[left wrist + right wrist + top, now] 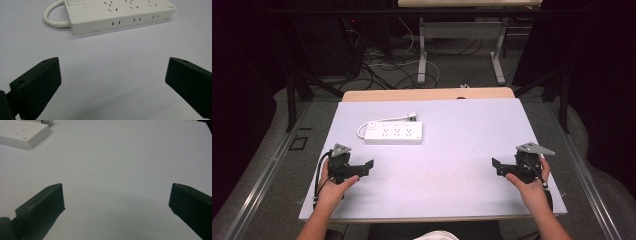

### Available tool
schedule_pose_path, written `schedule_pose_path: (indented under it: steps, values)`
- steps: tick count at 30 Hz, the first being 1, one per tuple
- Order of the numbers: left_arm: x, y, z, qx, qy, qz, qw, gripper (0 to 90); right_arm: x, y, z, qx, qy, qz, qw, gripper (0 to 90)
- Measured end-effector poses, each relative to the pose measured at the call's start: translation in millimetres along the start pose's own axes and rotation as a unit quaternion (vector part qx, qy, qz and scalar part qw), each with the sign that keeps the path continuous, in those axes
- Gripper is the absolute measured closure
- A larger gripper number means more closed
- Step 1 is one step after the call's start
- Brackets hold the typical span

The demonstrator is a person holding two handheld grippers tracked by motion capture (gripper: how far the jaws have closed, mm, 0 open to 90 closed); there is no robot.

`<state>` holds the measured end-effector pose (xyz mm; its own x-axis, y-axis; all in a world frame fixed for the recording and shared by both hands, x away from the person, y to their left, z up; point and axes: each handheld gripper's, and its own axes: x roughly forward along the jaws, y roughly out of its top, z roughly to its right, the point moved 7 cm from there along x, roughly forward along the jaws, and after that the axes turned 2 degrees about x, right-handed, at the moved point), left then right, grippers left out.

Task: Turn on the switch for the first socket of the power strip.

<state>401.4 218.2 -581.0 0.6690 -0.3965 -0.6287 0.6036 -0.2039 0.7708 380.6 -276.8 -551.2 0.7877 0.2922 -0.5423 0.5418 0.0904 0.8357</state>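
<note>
A white power strip [394, 133] with several sockets lies flat on the pale table [452, 170], left of centre, its short cord [362, 127] looped round its left end and a plug [412, 116] lying behind it. My left gripper [368, 167] rests low at the front left, a hand's width in front of the power strip [117, 15], open with nothing between its jaws. At the front right my right gripper [496, 166] is open too and empty, far from the power strip [22, 133], which lies at the upper left of its view.
The table's wooden far edge [427, 94] meets a floor with tangled cables [382, 65] and the legs of another desk [422, 55]. Metal rails [267, 175] run along both sides of the table.
</note>
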Motion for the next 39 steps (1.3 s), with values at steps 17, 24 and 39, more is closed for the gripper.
schedule_pose_path:
  steps: [17,24,39]
  values:
    - [4.7,1.2,13.2,0.027,-0.009,-0.005,0.9996,0.7,11.6,-24.2,-3.8,-0.031,0.006,-0.017,0.9994,0.0]
    - [7.3,3.3,19.1,0.042,-0.008,-0.006,0.9991,2.6,12.9,-26.2,-5.4,-0.040,0.008,-0.018,0.9990,0.0]
    - [9.4,14.8,33.8,0.038,-0.011,0.013,0.9991,5.8,15.5,-29.9,-5.1,-0.041,0.006,-0.021,0.9989,0.0]
